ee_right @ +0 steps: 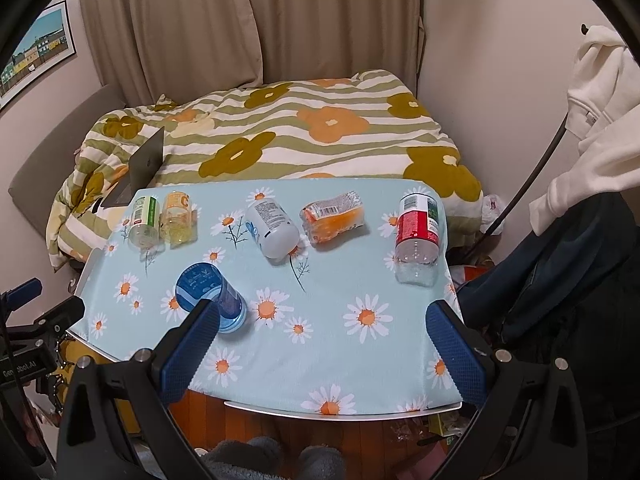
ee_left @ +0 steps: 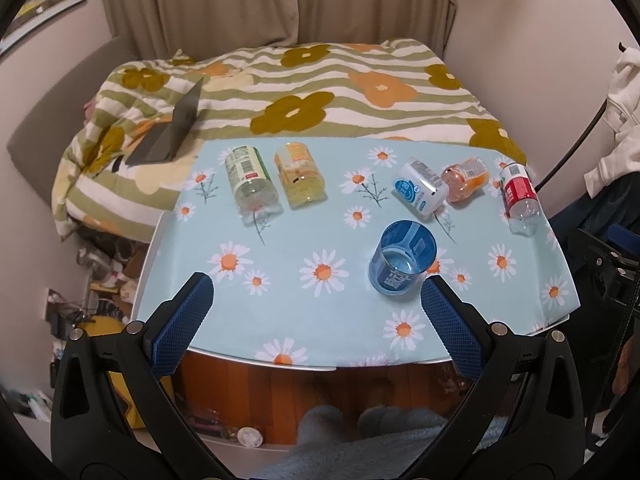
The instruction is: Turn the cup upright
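Note:
A blue see-through cup [ee_left: 401,258] stands upright with its mouth up on the daisy-print tablecloth [ee_left: 304,240], near the front. In the right wrist view the cup [ee_right: 210,296] is at the front left, just beyond my right gripper's left finger. My left gripper [ee_left: 316,312] is open and empty, held above the table's front edge; its right finger is close to the cup's right side. My right gripper [ee_right: 320,340] is open and empty, above the front edge.
Several bottle-cut cups lie on their sides along the back: green [ee_left: 250,180], yellow [ee_left: 298,176], white-blue [ee_left: 420,190], orange [ee_left: 466,178], red [ee_left: 520,196]. A bed with a floral quilt [ee_left: 320,88] and a laptop [ee_left: 172,128] is behind the table. The left gripper shows at the left edge [ee_right: 28,320].

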`<action>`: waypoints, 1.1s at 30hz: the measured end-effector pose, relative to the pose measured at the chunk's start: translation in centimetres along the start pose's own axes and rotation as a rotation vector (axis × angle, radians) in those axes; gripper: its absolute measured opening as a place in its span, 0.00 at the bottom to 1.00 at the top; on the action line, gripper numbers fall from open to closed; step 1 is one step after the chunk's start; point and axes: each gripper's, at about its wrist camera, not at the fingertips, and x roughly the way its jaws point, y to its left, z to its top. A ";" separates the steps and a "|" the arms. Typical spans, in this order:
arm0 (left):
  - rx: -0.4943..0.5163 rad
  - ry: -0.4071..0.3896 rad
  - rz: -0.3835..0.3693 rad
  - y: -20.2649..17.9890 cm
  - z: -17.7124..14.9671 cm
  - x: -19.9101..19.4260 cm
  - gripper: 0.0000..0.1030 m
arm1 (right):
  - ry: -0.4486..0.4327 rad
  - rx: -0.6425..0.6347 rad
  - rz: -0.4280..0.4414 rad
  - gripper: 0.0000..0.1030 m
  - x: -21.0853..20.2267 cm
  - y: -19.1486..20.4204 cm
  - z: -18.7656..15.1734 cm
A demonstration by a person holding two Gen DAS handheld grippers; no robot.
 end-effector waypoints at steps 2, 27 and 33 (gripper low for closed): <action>-0.002 0.000 0.002 0.2 0.1 0.1 1.00 | -0.001 -0.001 -0.001 1.00 0.0 0.0 0.0; -0.007 0.000 0.007 1.3 0.6 0.2 1.00 | -0.002 -0.002 -0.002 1.00 0.1 0.1 0.0; -0.007 -0.001 0.008 1.3 0.7 0.2 1.00 | 0.000 -0.003 -0.002 1.00 0.1 0.1 0.1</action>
